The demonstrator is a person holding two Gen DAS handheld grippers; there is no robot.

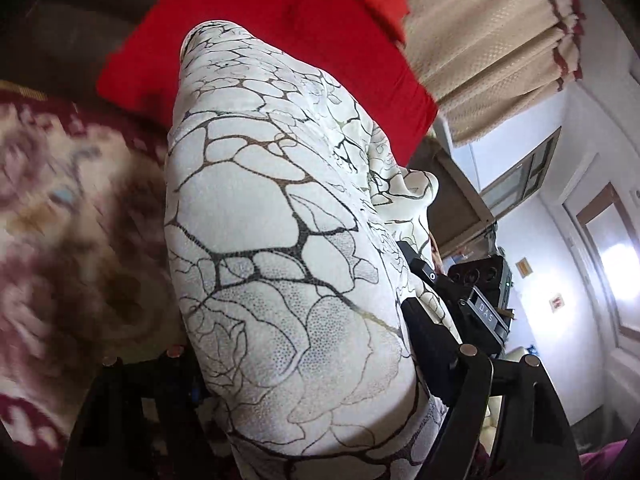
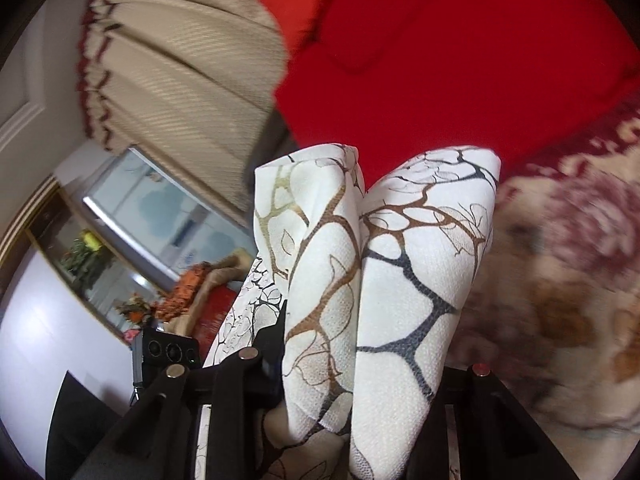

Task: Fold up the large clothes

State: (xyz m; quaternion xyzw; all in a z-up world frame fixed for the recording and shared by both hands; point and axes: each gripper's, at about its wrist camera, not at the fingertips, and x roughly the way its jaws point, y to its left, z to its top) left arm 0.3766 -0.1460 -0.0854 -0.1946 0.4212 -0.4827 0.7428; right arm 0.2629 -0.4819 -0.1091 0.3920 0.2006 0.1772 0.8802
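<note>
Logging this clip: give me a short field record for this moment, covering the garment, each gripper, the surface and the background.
garment: white cloth with a brown and black vein print, bunched and lifted
left gripper: shut on the cloth, fingers mostly covered by it
right gripper: shut on the cloth, two folds rising between its fingers
surface: floral maroon and cream blanket, blurred
background: red pillow, beige curtain
fold state: cannot tell

Right gripper (image 2: 360,364) is clamped on white patterned garment (image 2: 404,264), which rises in two bunched folds at frame centre. Red cushion (image 2: 460,52) fills upper right; beige curtain (image 2: 192,60) upper left; floral blanket (image 2: 560,260) right.
</note>
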